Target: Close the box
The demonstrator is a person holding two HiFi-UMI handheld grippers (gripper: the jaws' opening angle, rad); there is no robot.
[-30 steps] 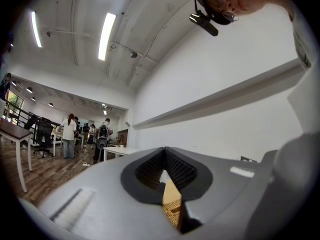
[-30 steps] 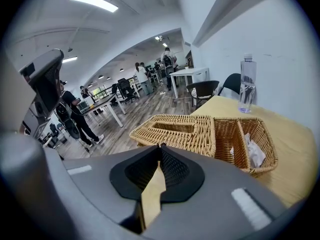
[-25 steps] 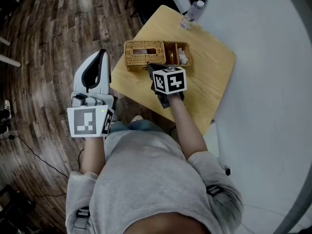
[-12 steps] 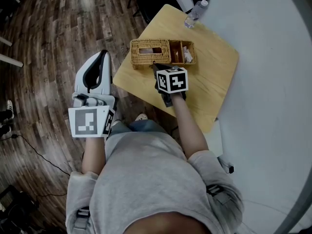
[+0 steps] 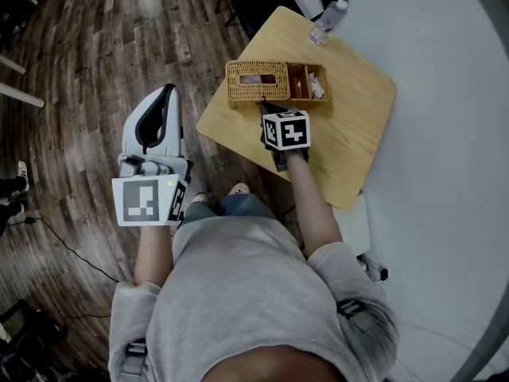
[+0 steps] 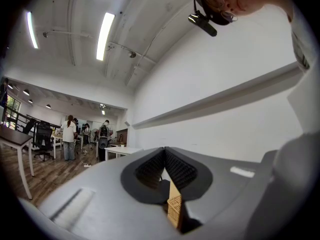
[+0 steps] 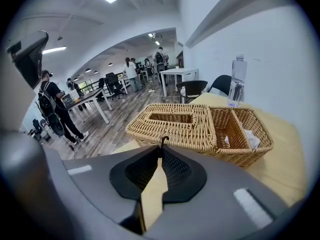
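Fingers (image 7: 175, 171) of right gripper (image 7: 161, 145) pressed together empty near wicker box (image 7: 175, 128), left gripper (image 6: 164, 150) likewise clenched, bottle (image 7: 236, 84) label unreadable

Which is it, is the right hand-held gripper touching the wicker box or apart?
Cannot tell. In the right gripper view the right hand-held gripper overlaps the wicker box at its near wall; the head view shows neither contact nor gap.

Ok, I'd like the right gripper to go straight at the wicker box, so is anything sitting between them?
Nothing visible does. The right gripper, jaws together, points at the near side of the wicker box, with only bare table around it. The water bottle stands beyond the box, out of the path.
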